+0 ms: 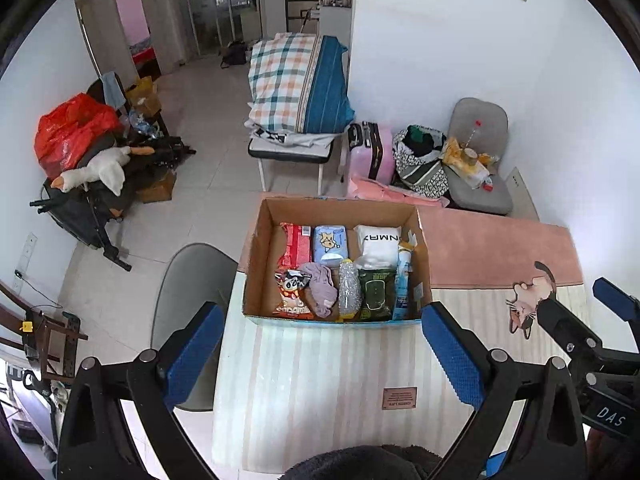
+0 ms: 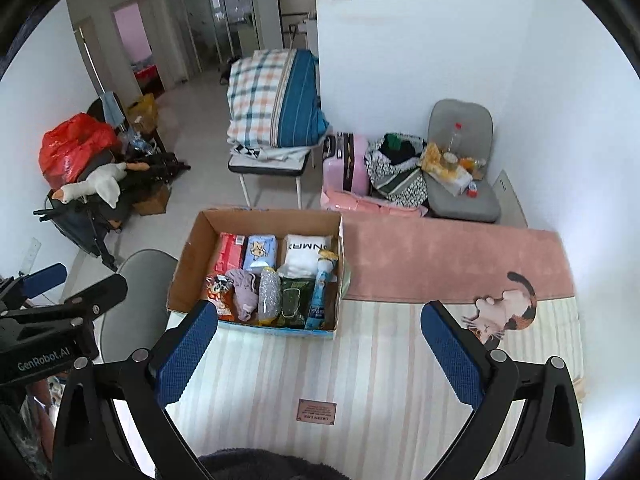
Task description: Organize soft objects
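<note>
Item: cardboard box (image 1: 336, 256), open-topped, standing on the striped surface (image 1: 320, 380), centre of the left wrist view, centre-left of the right wrist view.

Contents, packed close: red packet (image 1: 297, 243), blue tissue pack (image 1: 329, 242), white folded cloth (image 1: 378, 244), snack bag (image 1: 291, 292), mauve crumpled cloth (image 1: 322, 288), clear bottle (image 1: 349, 290), dark green wipes pack (image 1: 375, 294), blue tube (image 1: 402, 286).

Progress, as judged: nothing soft has been taken out and set on the surface; sorting appears unstarted.

Left tool (image 1: 322, 354): jaws spread wide, holding nothing, box just beyond and between its fingertips.

Right tool (image 2: 319, 354): jaws spread wide, holding nothing, box ahead and toward frame left, near the left finger.
</note>
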A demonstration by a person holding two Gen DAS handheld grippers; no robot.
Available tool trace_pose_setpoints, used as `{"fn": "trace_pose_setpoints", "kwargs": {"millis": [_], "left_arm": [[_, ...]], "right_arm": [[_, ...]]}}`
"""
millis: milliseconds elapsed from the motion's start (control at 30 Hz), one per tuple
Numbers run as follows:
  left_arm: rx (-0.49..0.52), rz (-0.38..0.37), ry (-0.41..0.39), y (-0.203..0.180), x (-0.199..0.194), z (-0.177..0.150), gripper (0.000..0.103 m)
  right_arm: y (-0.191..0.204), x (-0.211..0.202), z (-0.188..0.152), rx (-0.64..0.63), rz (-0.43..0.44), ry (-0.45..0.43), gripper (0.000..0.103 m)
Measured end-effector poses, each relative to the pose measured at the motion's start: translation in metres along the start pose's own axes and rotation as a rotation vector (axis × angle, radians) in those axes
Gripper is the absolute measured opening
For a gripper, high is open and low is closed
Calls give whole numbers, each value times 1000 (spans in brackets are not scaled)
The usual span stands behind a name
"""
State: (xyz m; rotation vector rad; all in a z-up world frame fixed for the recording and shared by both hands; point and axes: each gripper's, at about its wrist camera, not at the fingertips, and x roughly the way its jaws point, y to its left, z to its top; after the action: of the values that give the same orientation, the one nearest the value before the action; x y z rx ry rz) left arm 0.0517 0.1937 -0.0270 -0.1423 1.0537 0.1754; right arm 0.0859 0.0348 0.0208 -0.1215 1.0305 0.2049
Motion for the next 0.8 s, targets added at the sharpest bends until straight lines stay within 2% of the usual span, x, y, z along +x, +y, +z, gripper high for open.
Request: {"fn": "trace_pose_setpoints", "kwargs": {"millis": [333,800], "left_arm": [[17,26,-54,-7,-23,-7,101],[-3,20,-22,-9,-16,-15,101]], "right_arm": [[-3,-27,-1,-15,-18,-37,103],[-8,-18,-2,0,-54,-27,103]]}}
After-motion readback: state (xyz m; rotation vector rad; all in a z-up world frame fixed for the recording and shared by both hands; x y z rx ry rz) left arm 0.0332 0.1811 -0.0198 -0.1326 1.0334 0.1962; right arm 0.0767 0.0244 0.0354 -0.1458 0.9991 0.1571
